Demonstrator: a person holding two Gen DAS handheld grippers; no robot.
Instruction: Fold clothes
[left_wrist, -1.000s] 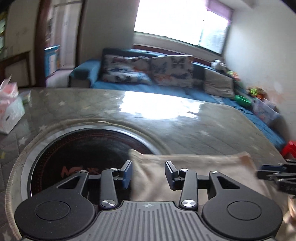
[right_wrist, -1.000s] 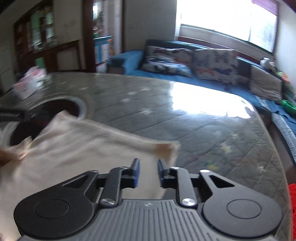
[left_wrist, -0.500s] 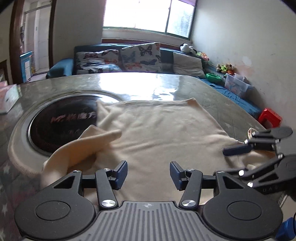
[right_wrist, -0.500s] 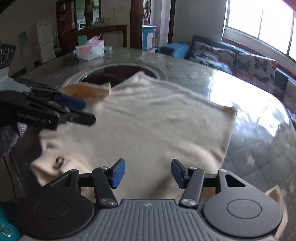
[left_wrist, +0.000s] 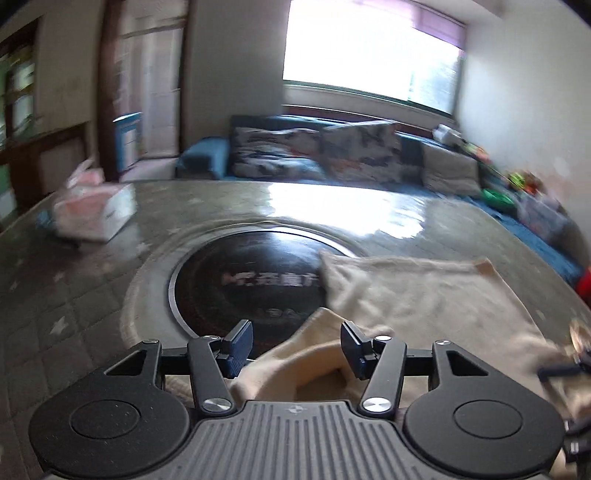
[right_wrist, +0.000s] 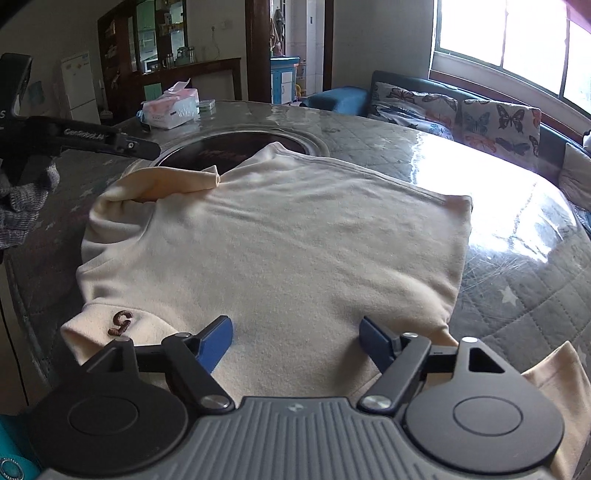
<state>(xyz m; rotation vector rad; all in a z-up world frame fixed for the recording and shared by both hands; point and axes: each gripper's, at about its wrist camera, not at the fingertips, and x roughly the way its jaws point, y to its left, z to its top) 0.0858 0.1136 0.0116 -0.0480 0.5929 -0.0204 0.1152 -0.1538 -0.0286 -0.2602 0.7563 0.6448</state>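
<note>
Left wrist view: the left gripper (left_wrist: 296, 345) has its jaws apart and opening over a soft cream sleeve (left_wrist: 317, 354), gripping nothing.

Right wrist view: the right gripper (right_wrist: 296, 338) also opens, empty. The fleecy sweater (right_wrist: 280, 236) lies spread on the glossy quilted surface (right_wrist: 517, 295), probably ready for folding.

Bare table (right_wrist: 517, 288) lies open at three o'clock of the cream shirt (right_wrist: 280, 251); a tissue box (right_wrist: 171, 109) blocks eleven o'clock.

Home living rm; blue sofa (right_wrist: 413, 92) w/ butterfly cushions (right_wrist: 498, 122), fridge (right_wrist: 79, 85), tissue box (right_wrist: 173, 107) on table (right_wrist: 517, 295)
</note>
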